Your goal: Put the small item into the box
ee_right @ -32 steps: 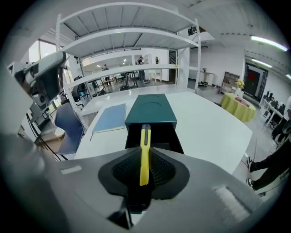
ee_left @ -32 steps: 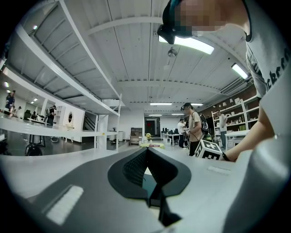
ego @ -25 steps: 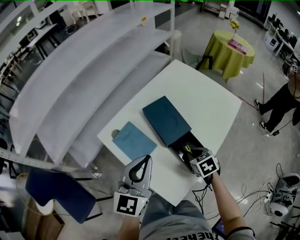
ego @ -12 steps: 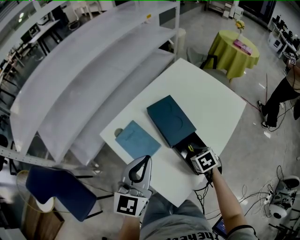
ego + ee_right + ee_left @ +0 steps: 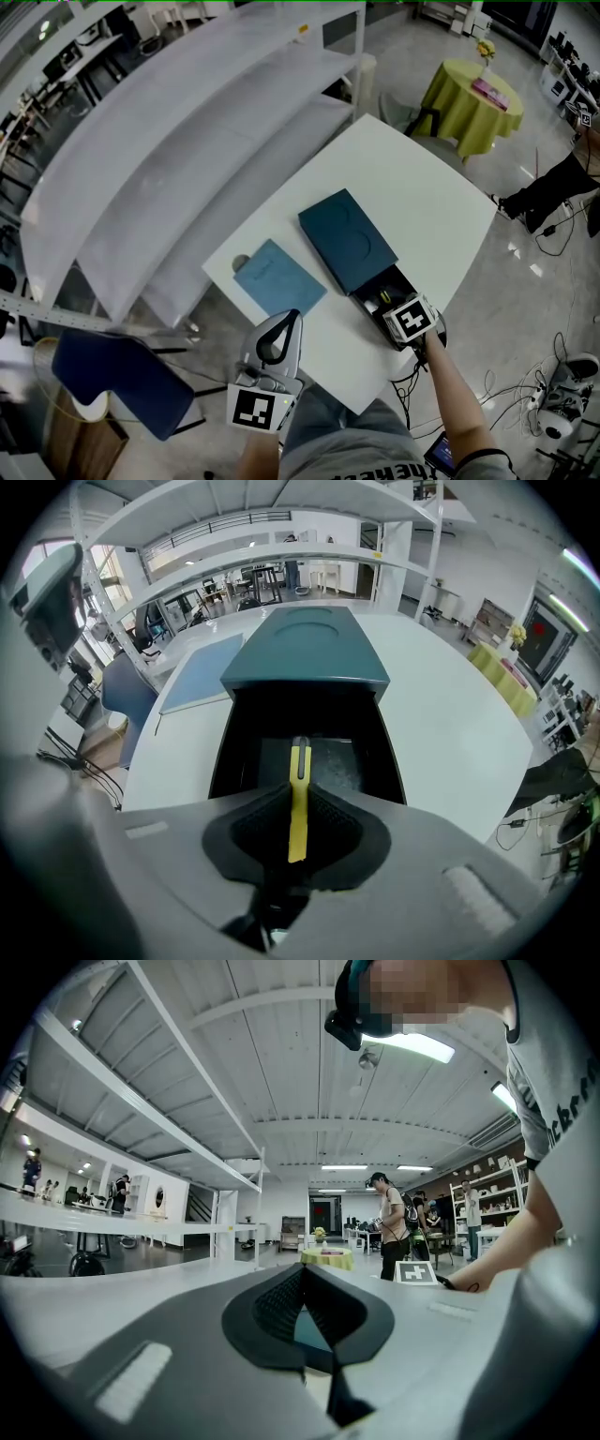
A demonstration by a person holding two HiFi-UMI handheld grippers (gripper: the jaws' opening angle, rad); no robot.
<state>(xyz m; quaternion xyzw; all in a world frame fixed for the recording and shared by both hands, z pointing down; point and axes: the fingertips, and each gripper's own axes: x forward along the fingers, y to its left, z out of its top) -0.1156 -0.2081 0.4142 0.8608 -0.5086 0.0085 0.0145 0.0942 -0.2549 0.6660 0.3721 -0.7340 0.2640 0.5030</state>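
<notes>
A dark teal box sleeve (image 5: 345, 238) lies on the white table (image 5: 427, 202), with its black inner tray (image 5: 382, 284) slid out toward me. My right gripper (image 5: 389, 302) hovers over that tray's near end, shut on a slim yellow item with a black tip (image 5: 298, 803). In the right gripper view the item points into the black tray (image 5: 242, 757), below the teal sleeve (image 5: 307, 653). My left gripper (image 5: 292, 317) hangs near the table's front edge, shut and holding nothing; its jaws meet at the tip (image 5: 302, 1283).
A light blue flat card (image 5: 278, 278) lies left of the box. White shelving (image 5: 178, 141) stands beyond the table's left side. A blue chair (image 5: 117, 384) is at the lower left, a yellow-clothed round table (image 5: 469, 98) and a person (image 5: 558, 183) at the far right. Cables (image 5: 553, 394) lie on the floor.
My right gripper has edged a little further over the open tray with the yellow item still in it. The left gripper has stayed put; the head view has shifted slightly.
</notes>
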